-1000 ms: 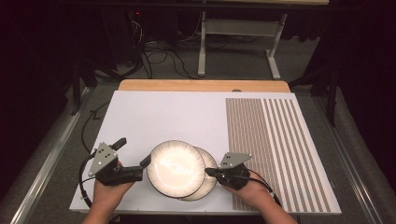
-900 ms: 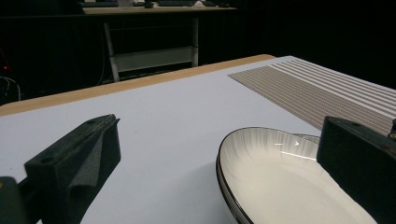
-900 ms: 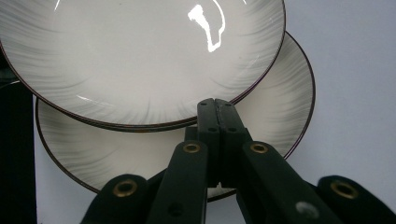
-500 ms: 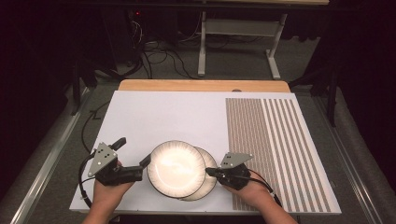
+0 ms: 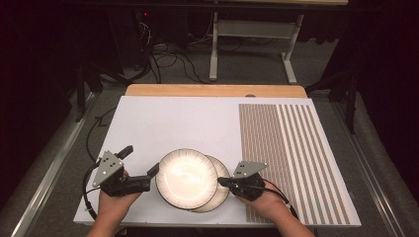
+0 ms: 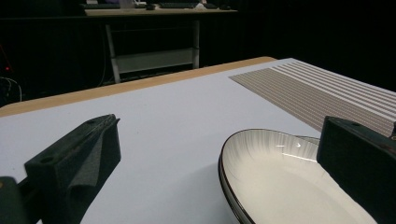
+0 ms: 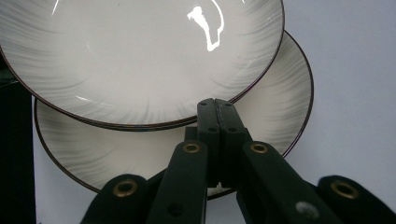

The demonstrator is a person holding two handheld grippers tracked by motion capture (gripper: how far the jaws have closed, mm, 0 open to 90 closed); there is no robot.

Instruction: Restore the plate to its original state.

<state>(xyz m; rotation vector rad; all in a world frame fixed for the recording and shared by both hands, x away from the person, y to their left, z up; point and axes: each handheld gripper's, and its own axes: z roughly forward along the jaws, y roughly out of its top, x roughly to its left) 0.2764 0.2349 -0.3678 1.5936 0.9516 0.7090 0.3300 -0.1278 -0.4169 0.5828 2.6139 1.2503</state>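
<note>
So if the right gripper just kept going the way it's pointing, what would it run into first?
Probably the top plate: the right gripper, jaws shut, already sits over the lower plate and points at the top plate's rim. Whether the jaws touch the lower plate is unclear.

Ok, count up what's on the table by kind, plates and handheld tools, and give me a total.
Plates: 2, upper plate overlapping lower plate
Handheld tools: 2, left tool, right tool
Total: 4

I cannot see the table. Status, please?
Left gripper open at top plate. Right gripper shut over lower plate. Nothing in the way.
</note>
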